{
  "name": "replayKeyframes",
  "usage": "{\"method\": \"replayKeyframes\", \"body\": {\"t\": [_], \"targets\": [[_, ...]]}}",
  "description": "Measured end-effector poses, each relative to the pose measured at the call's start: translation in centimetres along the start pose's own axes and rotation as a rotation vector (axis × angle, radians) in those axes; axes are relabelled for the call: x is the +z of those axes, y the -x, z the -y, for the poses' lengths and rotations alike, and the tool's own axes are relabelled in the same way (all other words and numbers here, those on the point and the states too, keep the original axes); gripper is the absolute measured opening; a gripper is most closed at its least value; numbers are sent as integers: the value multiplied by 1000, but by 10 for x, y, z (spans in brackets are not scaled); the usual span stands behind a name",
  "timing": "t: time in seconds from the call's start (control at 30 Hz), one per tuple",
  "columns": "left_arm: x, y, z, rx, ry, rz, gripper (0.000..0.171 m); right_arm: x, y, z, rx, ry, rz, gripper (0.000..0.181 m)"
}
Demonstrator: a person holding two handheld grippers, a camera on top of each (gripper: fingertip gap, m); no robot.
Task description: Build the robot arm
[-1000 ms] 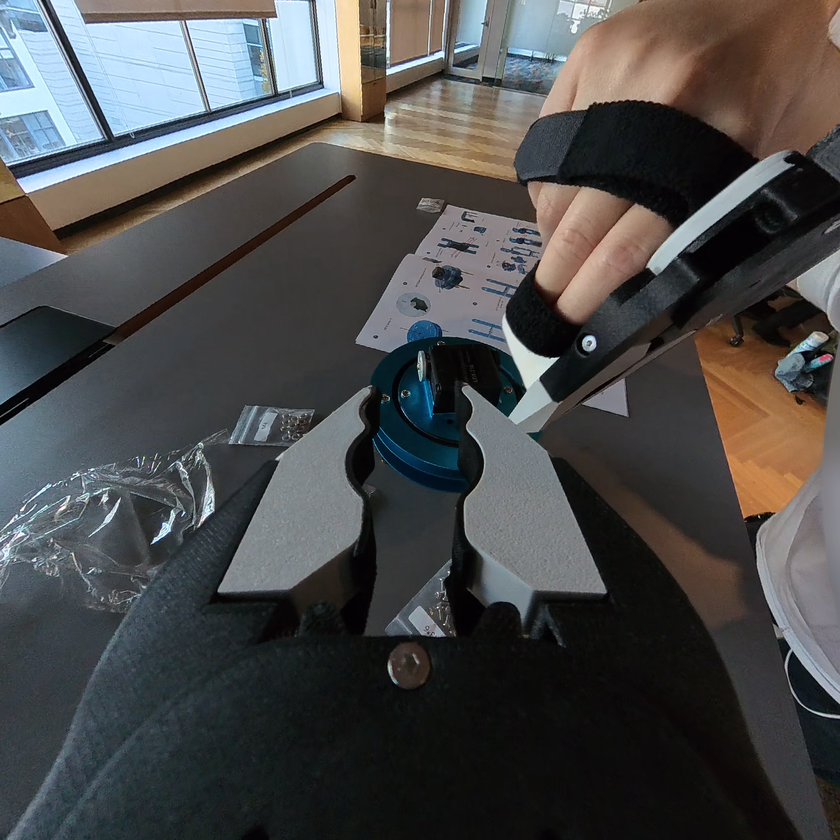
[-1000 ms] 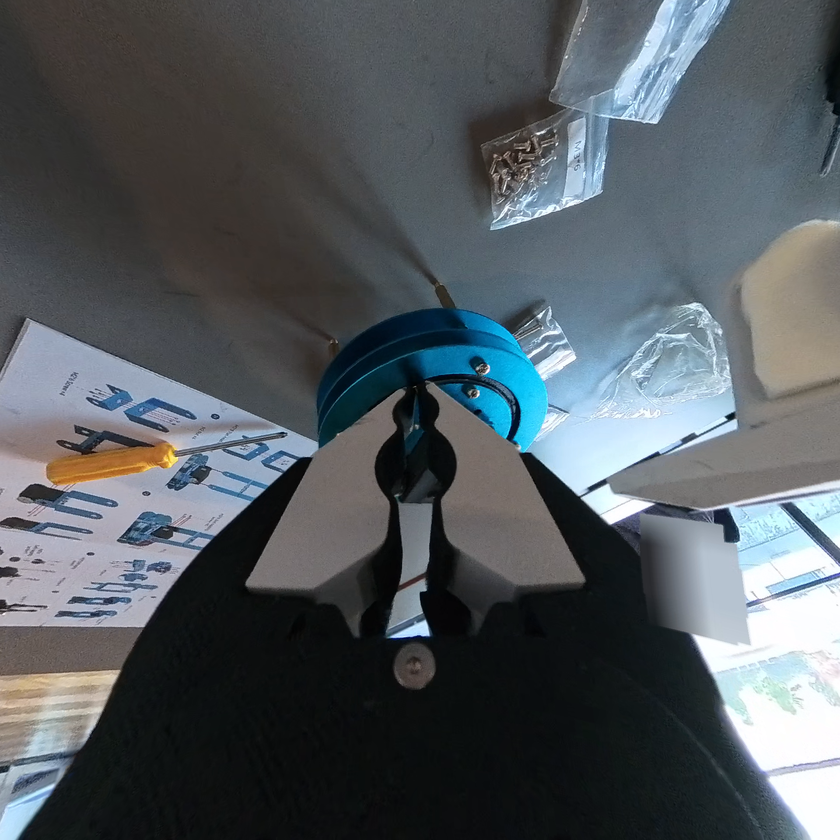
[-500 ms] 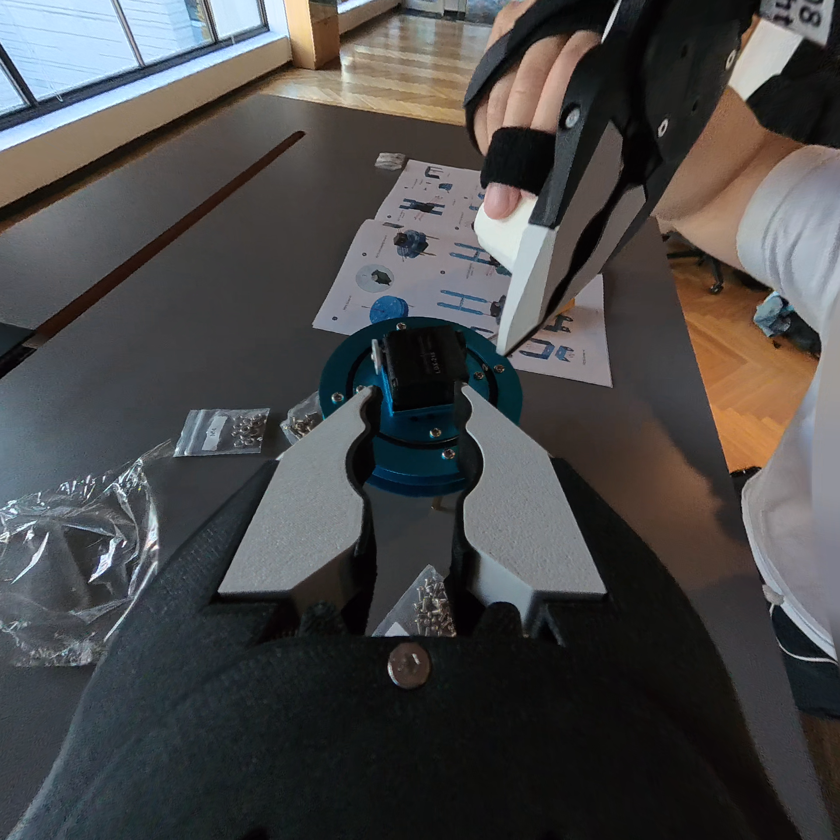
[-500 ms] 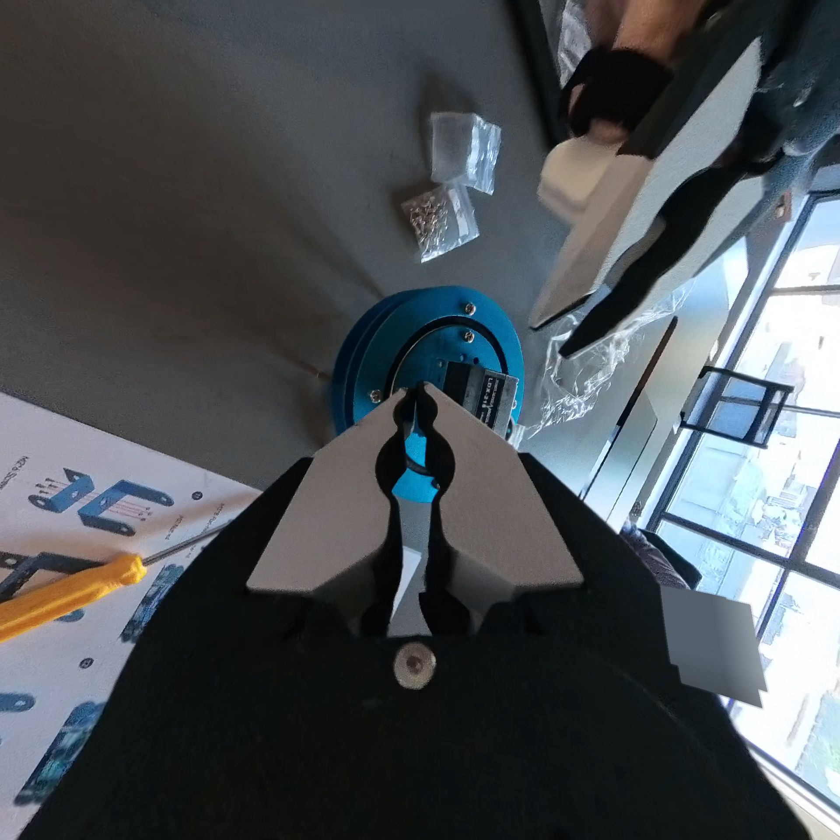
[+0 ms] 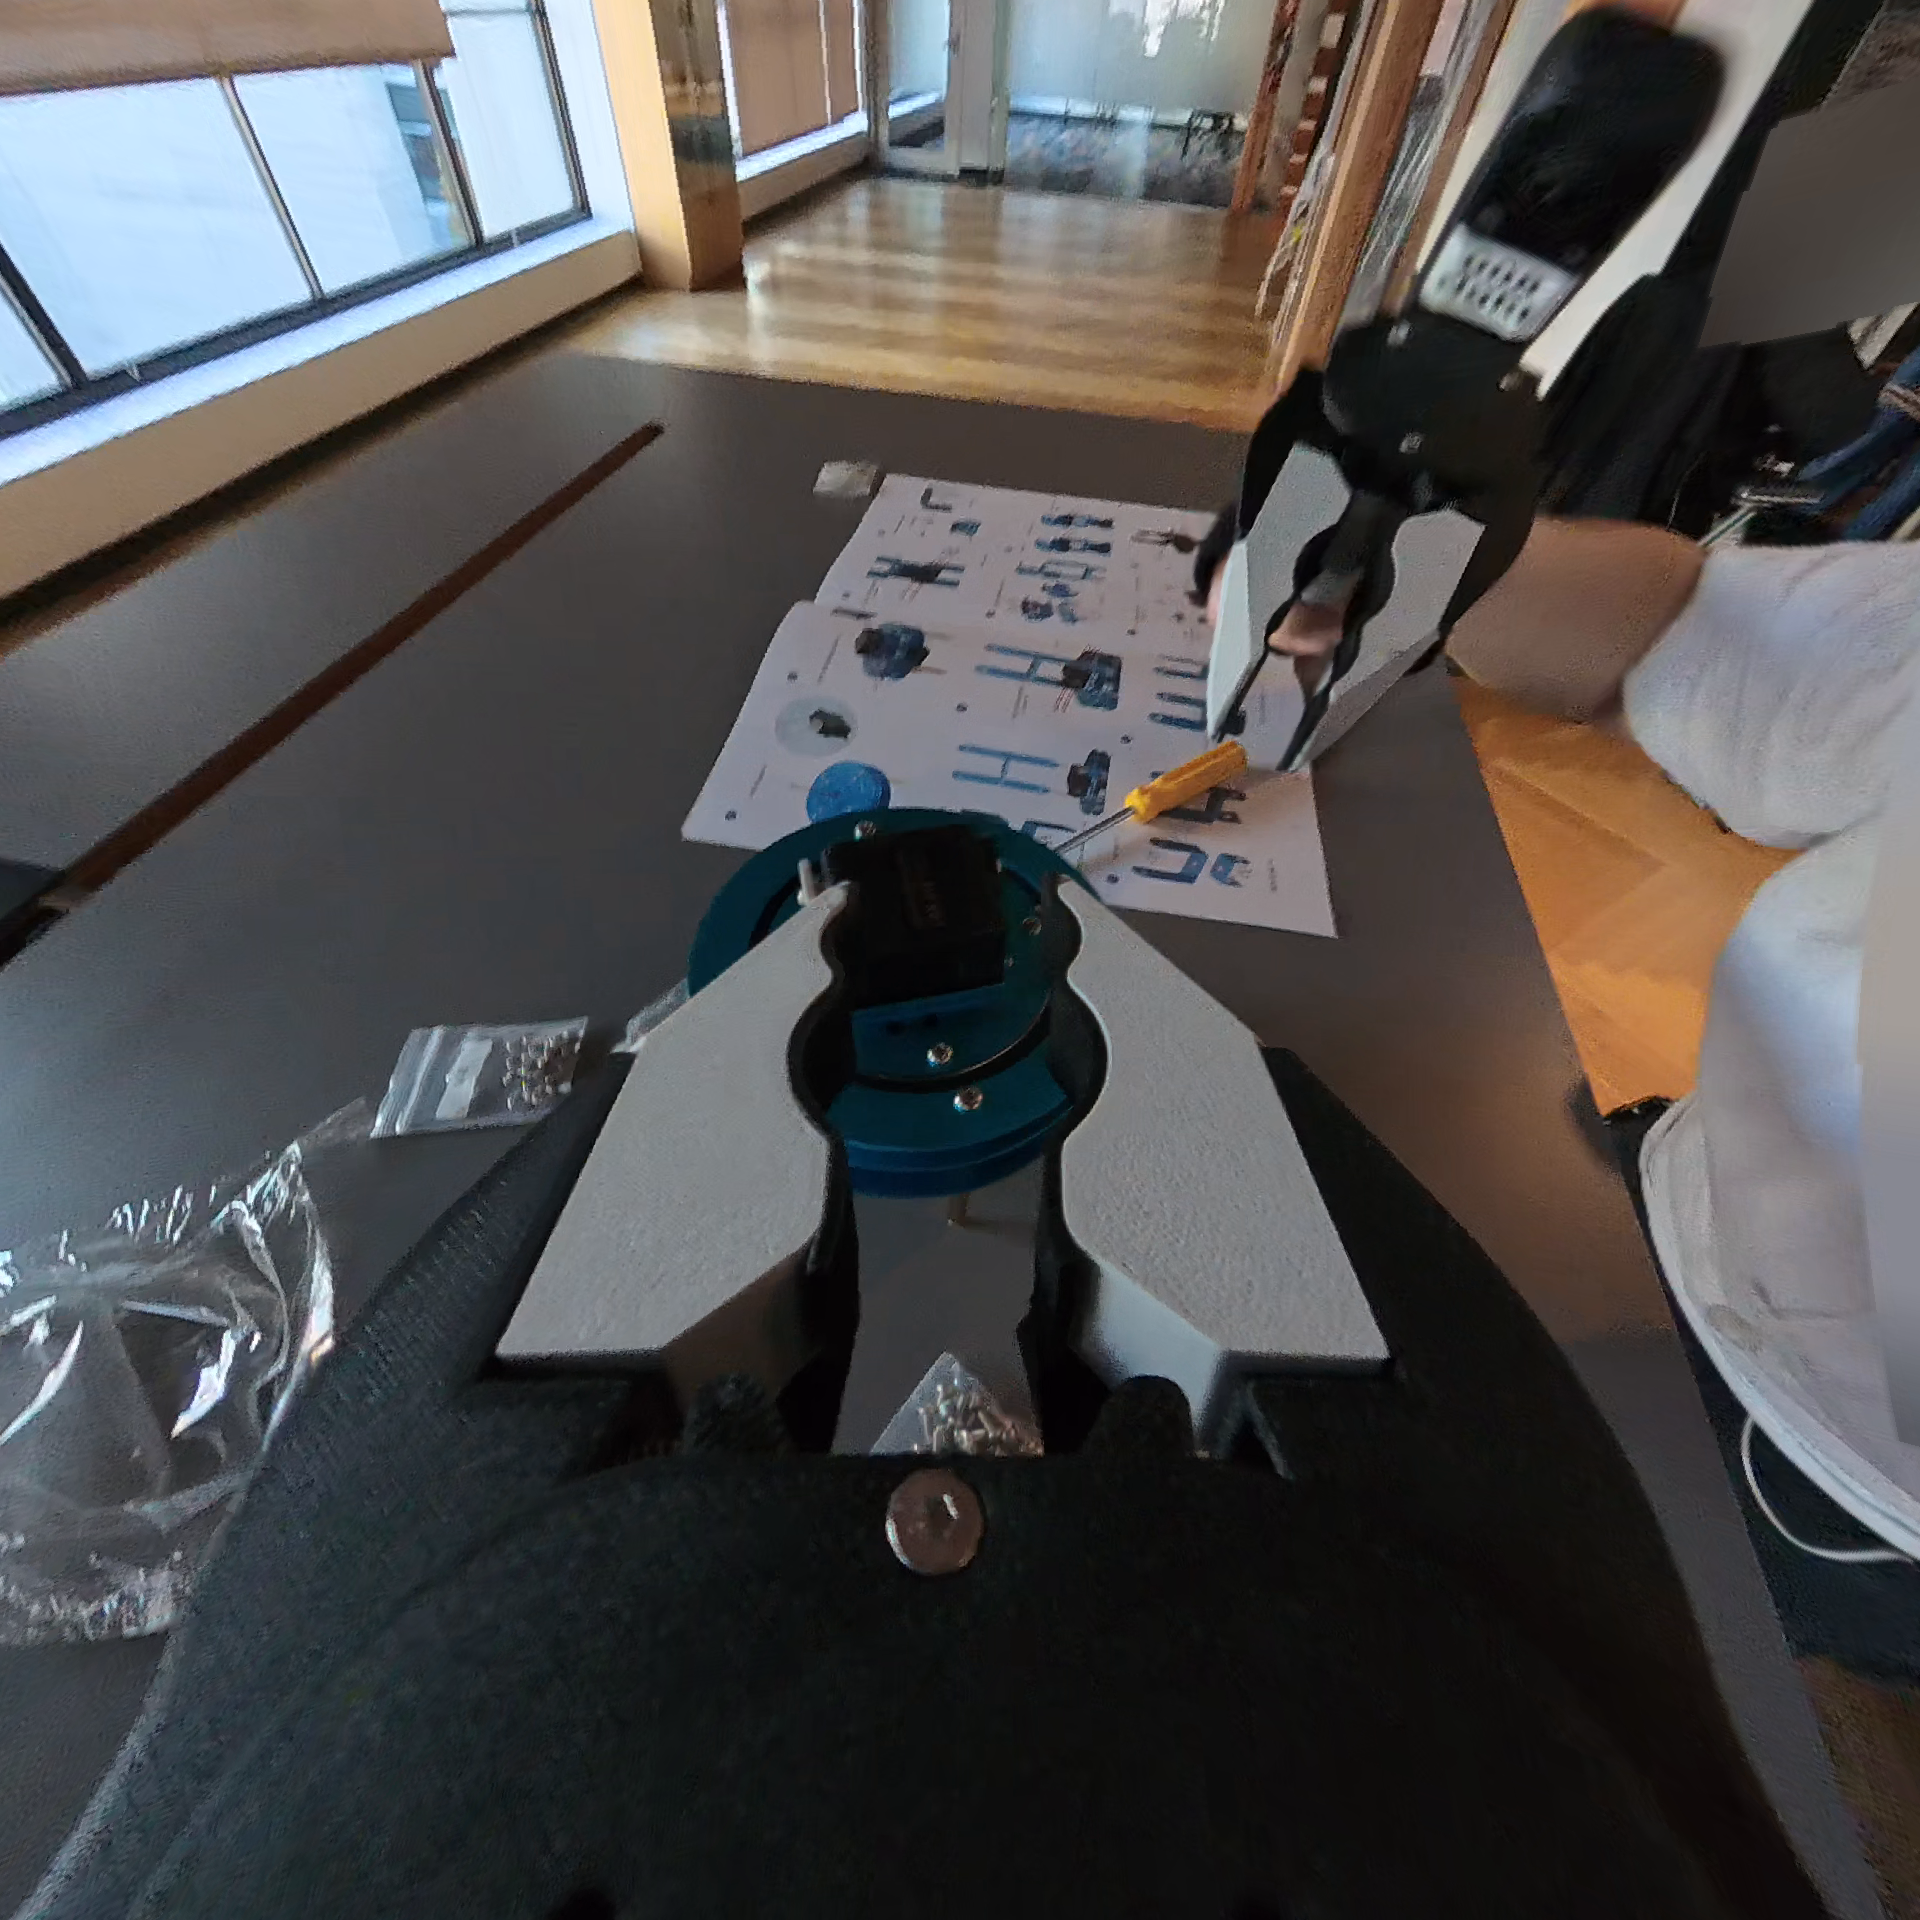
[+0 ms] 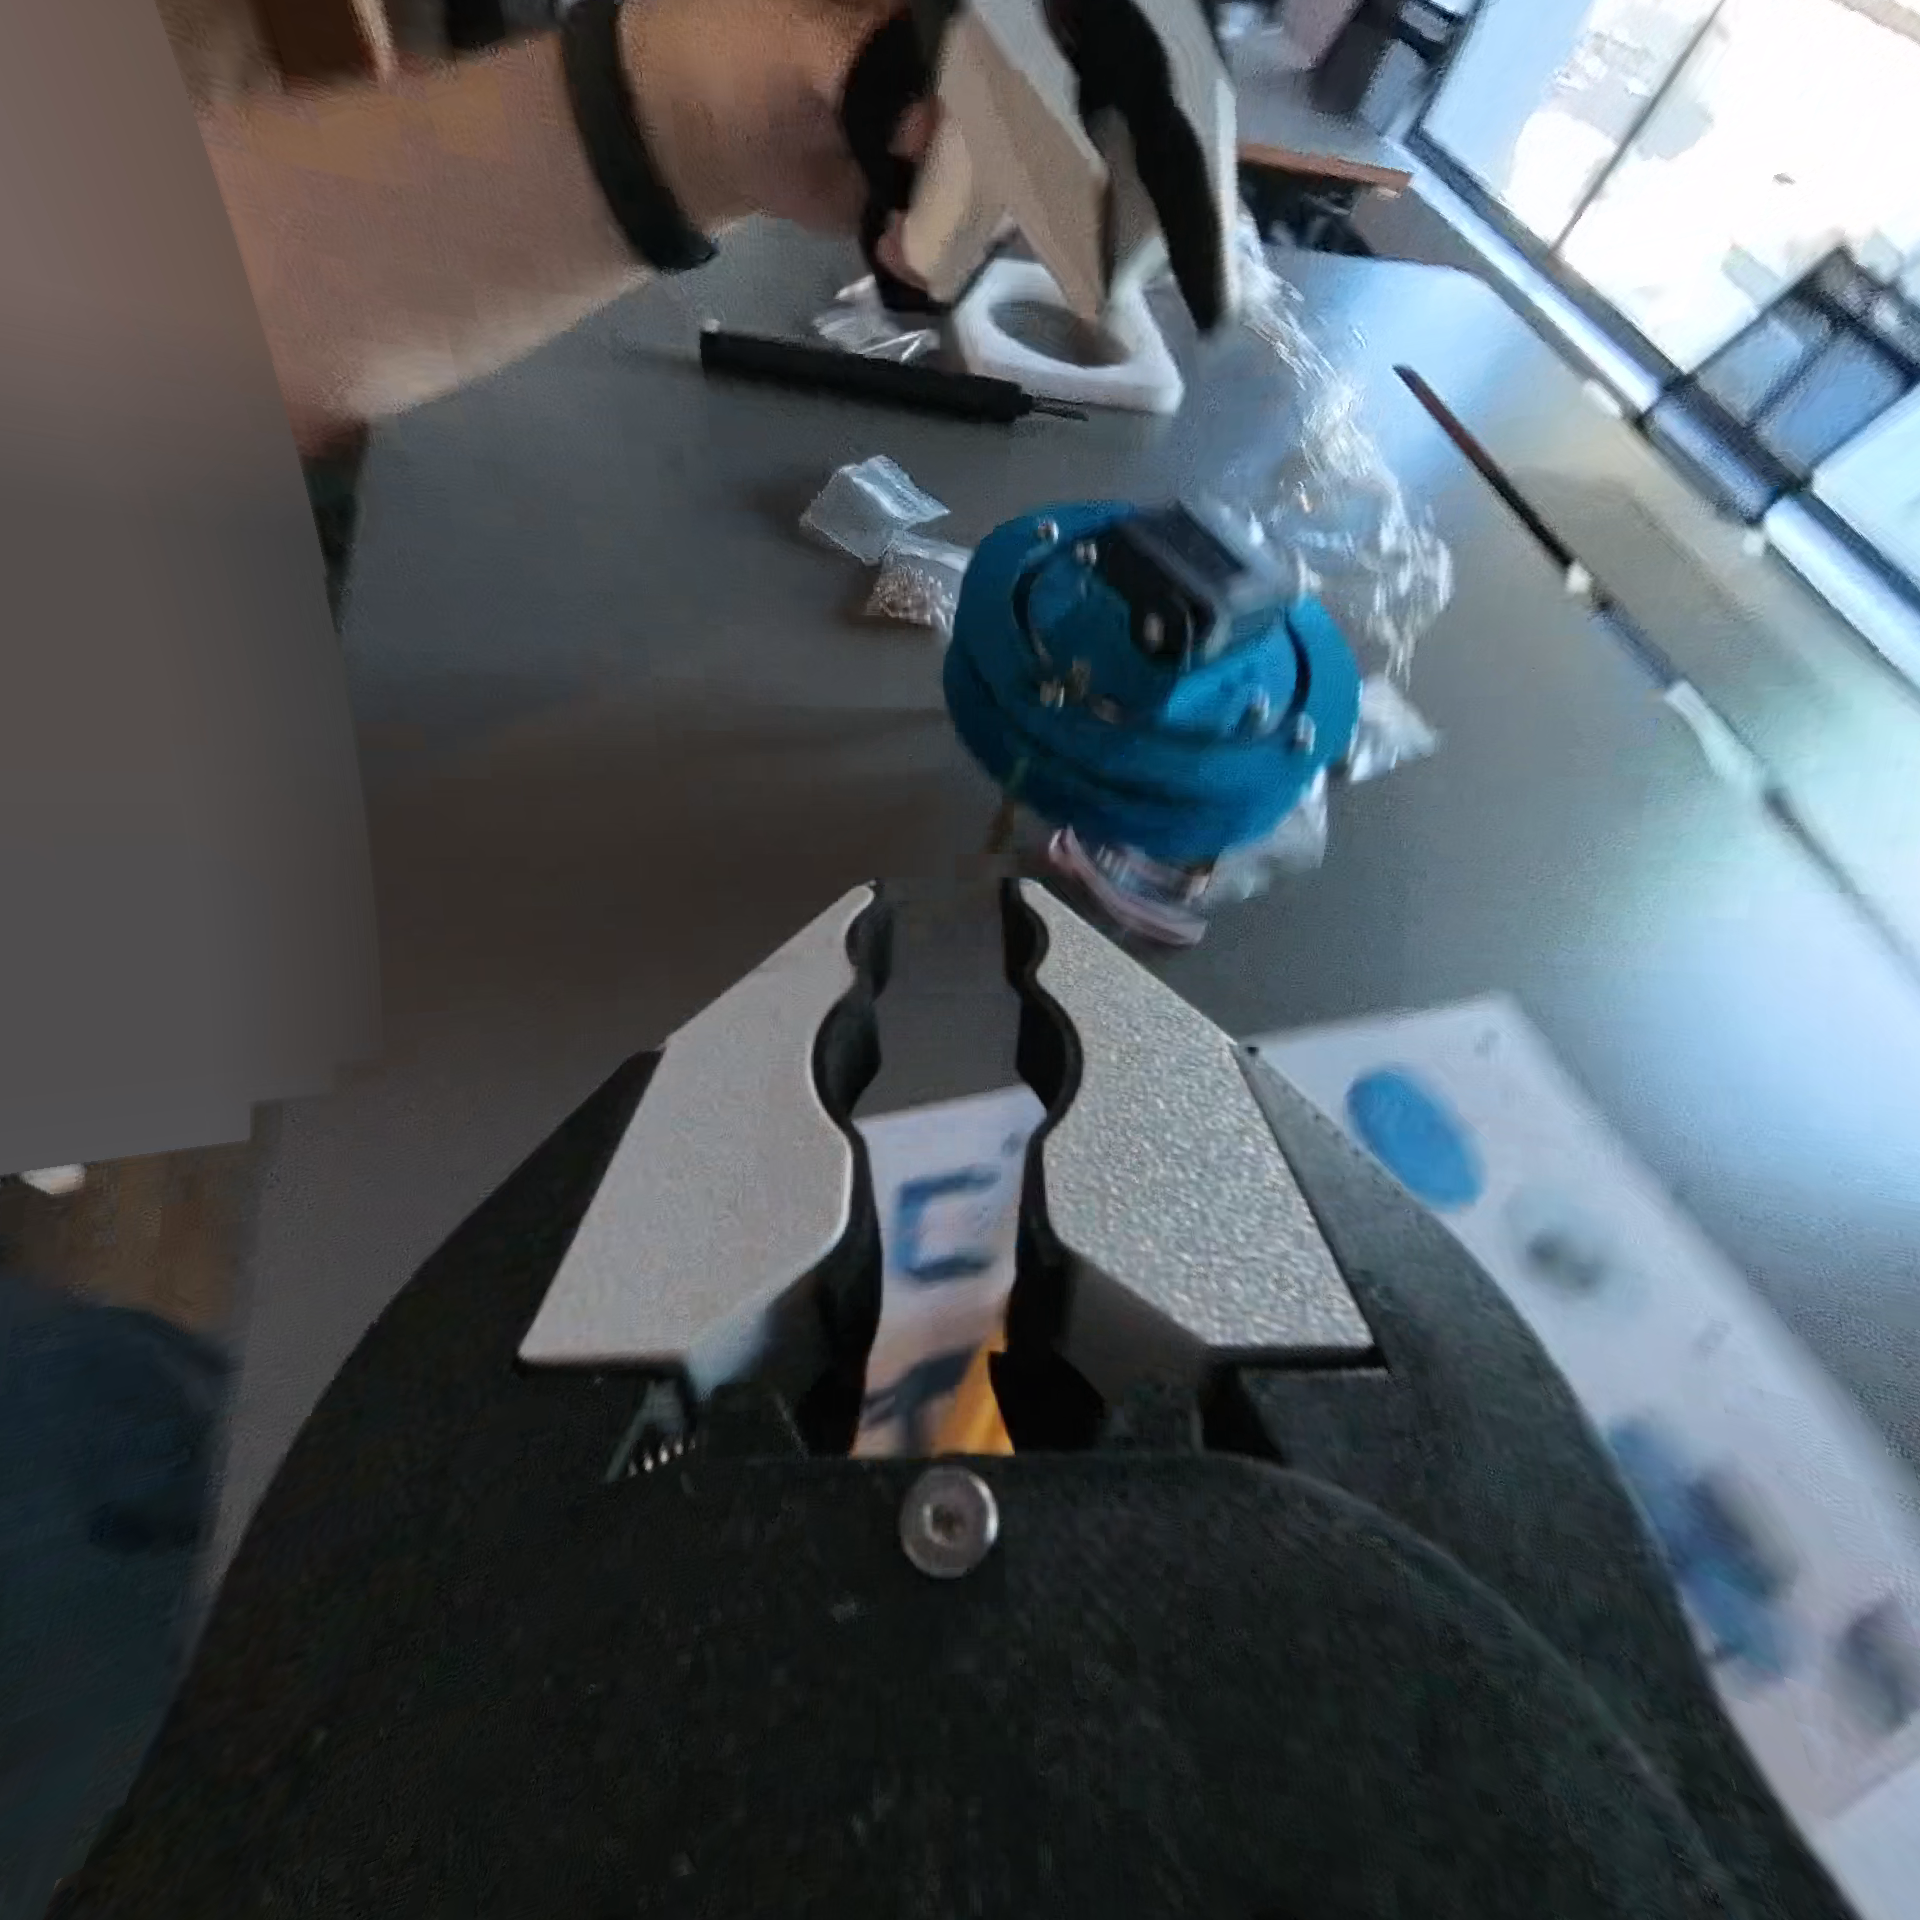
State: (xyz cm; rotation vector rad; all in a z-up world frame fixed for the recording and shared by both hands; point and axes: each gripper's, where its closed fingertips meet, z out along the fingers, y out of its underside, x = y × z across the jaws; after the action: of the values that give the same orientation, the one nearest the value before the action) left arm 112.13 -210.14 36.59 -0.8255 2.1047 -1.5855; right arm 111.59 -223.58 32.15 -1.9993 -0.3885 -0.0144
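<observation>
**Both hand-held grippers open, blue disc assembly between them on dark surface**

Left hand-held gripper (image 5: 940, 904): jaws spread apart, holding nothing. It hangs over the blue disc assembly (image 5: 940, 1127), whose black block (image 5: 920, 920) shows in the gap between the fingers. Contact with the disc cannot be told from this view.

Right hand-held gripper (image 6: 940, 899): jaws parted with a narrow gap, empty. It sits above the printed instruction sheet (image 6: 1558, 1299), short of the blue disc assembly (image 6: 1143, 696) and apart from it. In the left wrist view the right hand-held gripper (image 5: 1262, 743) points down, tips just beside the handle end of the yellow screwdriver (image 5: 1184, 781); touching or not, cannot tell.

Relative to the blue disc assembly on the dark surface (image 5: 416, 779):
- the instruction sheet (image 5: 1039, 675) lies just beyond it, with the yellow screwdriver on the sheet, its shaft pointing toward the disc
- a small zip bag of screws (image 5: 483, 1065) lies just left of it
- crumpled clear plastic (image 5: 135, 1403) lies farther left and nearer the camera
- another small screw bag (image 5: 956, 1423) lies on the near side, seen between the left fingers

The right wrist view is motion-blurred. It shows a black pen-like tool (image 6: 862, 379) and a white foam piece (image 6: 1060, 343) beyond the disc.
</observation>
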Motion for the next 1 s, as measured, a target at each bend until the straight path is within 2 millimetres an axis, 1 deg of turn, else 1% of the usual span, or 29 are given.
{"method": "replayKeyframes", "body": {"t": [0.03,0.07,0.13,0.2,0.23,0.27,0.3,0.33,0.4,0.47,0.57,0.63,0.67,0.7,0.77,0.83,0.9,1.0], "targets": [[-1,-3,4,16,-20,-5,32,-15,1,-15,98,-18,-49,22],[-1,-7,8,31,-38,-9,32,-31,-2,-34,172,-18,-133,23],[0,-12,12,62,-61,-18,31,-61,1,-67,254,-14,-248,26],[1,-17,18,83,-97,-21,31,-86,-8,-84,284,-38,-378,31],[0,-19,21,85,-119,-26,30,-94,-13,-86,275,-50,-429,31],[-1,-20,24,81,-135,-33,29,-98,-18,-88,254,-55,-471,31],[-2,-21,25,75,-145,-37,29,-97,-20,-95,242,-9,-486,34],[-3,-20,26,71,-152,-32,29,-92,-18,-100,268,42,-463,40],[-5,-15,23,59,-153,-19,28,-79,-9,-98,306,88,-386,47],[-6,-9,19,35,-150,-19,26,-68,-9,-95,312,118,-362,46],[-6,-2,15,-35,-181,-45,26,-48,-9,-100,373,192,-311,46],[-7,0,14,-86,-208,-78,25,-42,-16,-115,397,262,-350,41],[-7,-1,15,-106,-220,-97,24,-38,-16,-122,394,285,-346,32],[-7,-1,15,-124,-229,-114,23,-31,-10,-122,386,275,-308,18],[-6,0,12,-148,-205,-110,22,-29,-14,-120,391,268,-353,17],[-5,4,9,-125,-174,-61,21,-34,-20,-114,343,254,-463,17],[-6,5,10,-103,-152,-15,22,-39,-13,-96,320,167,-527,17],[-11,3,13,-49,-117,34,22,-39,11,-51,341,-16,-526,17]]}}
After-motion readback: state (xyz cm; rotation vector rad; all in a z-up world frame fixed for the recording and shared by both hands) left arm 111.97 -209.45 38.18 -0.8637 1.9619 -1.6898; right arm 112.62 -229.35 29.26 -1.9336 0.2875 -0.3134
